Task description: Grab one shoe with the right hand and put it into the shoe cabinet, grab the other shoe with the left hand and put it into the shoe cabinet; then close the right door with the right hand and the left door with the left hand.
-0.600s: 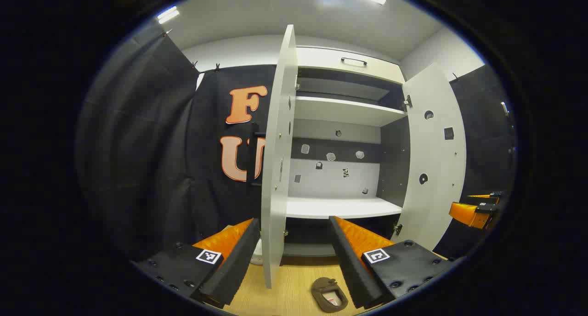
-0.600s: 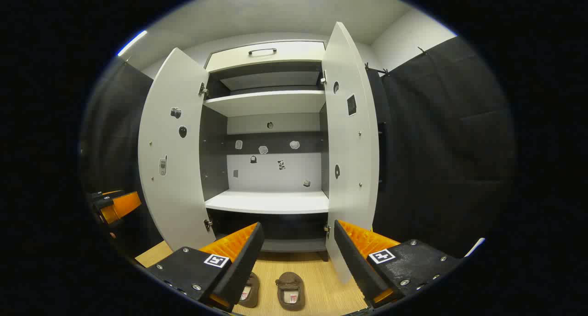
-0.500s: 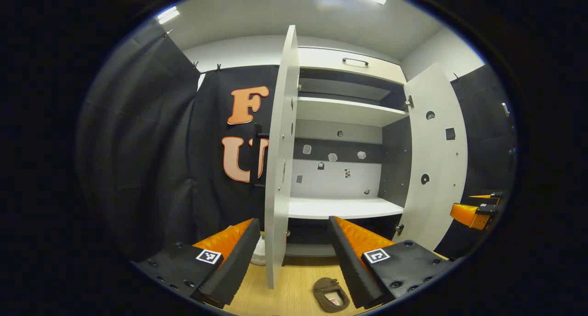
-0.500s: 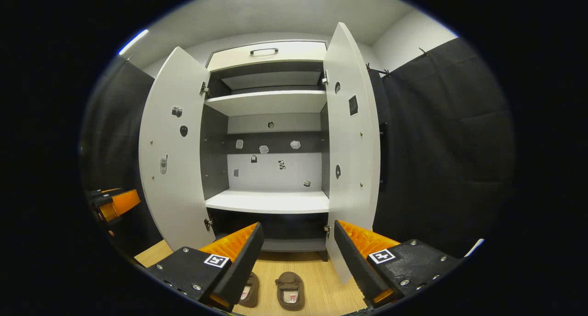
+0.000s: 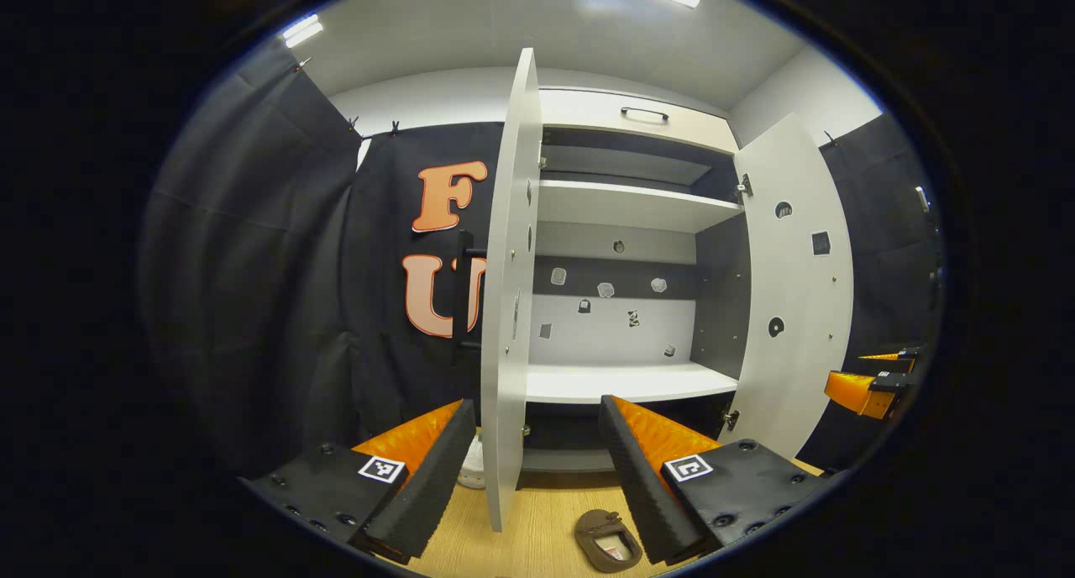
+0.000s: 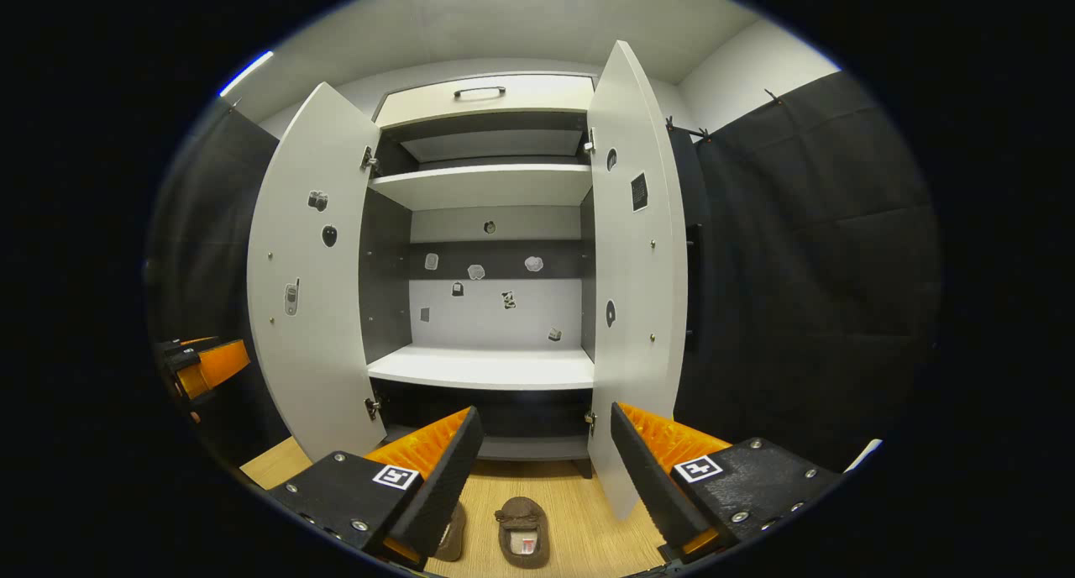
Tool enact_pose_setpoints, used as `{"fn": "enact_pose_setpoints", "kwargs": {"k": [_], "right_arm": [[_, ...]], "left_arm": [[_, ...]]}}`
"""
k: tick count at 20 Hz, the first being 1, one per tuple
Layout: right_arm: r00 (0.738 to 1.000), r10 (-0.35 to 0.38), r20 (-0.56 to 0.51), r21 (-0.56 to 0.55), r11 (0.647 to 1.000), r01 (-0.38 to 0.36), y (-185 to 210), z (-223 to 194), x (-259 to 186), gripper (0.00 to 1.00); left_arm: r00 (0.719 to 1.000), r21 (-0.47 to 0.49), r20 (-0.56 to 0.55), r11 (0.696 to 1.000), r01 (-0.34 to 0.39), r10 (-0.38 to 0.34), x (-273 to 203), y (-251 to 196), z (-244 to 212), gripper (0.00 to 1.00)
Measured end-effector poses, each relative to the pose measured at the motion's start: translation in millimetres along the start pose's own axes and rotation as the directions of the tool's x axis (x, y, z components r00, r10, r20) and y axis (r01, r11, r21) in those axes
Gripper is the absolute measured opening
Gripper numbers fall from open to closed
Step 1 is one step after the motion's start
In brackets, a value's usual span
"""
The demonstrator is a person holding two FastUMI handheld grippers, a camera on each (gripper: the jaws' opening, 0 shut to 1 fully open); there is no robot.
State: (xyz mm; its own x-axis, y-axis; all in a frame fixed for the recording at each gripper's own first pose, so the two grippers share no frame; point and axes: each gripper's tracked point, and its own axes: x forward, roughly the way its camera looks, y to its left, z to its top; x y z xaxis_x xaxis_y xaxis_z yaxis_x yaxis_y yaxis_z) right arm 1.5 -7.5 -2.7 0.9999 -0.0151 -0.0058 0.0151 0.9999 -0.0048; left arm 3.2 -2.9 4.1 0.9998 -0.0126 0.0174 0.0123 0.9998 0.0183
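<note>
On the wooden floor (image 6: 579, 540) in front of the shoe cabinet (image 6: 483, 368), two small brown slippers lie side by side, toes toward the cabinet. Seen in the right gripper view, the left shoe (image 6: 451, 534) is half hidden behind a finger of the right claw (image 6: 542, 465); the right shoe (image 6: 522, 532) sits just beside it, in the gap between the fingers. In the left gripper view one shoe (image 5: 609, 540) lies in front of the cabinet's foot, partly behind a finger of the left claw (image 5: 537, 465).

Both claws stand spread wide, with nothing between the fingers.

The shoes look soft, light and floppy, probably felt or suede, so they should squash a little under the pads and not slip. The best hold is likely across the heel rim or the upper's edge, where the wall gives the fingers something to pinch; the flat sole offers little.

The left door (image 6: 306, 267) and the right door (image 6: 634, 267) both stand open, and the broad white shelf (image 6: 487, 368) inside is bare.

Against the pictures half a second back, little differs: the cabinet has slid slightly left and down in the right gripper view, the shoes sit a touch lower, and the left gripper view has barely shifted. Both claws are as wide as before.
</note>
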Motion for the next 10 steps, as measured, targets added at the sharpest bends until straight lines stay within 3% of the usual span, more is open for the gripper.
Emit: {"fn": "enact_pose_setpoints", "kwargs": {"k": [5, 10], "right_arm": [[0.999, 0.012, -0.039, -0.021, 1.000, -0.013, -0.4, -24.3, 12.7, 0.94], [0.977, 0.025, -0.211, 0.001, 1.000, -0.025, 1.3, -119.7, 42.2, 0.95]], "left_arm": [[1.000, -0.005, -0.013, 1.000, 0.009, -0.009, 2.6, -4.5, -5.3, 0.96], [1.000, -0.003, -0.020, 1.000, -0.002, 0.002, 2.8, -1.4, -9.7, 0.96]]}}
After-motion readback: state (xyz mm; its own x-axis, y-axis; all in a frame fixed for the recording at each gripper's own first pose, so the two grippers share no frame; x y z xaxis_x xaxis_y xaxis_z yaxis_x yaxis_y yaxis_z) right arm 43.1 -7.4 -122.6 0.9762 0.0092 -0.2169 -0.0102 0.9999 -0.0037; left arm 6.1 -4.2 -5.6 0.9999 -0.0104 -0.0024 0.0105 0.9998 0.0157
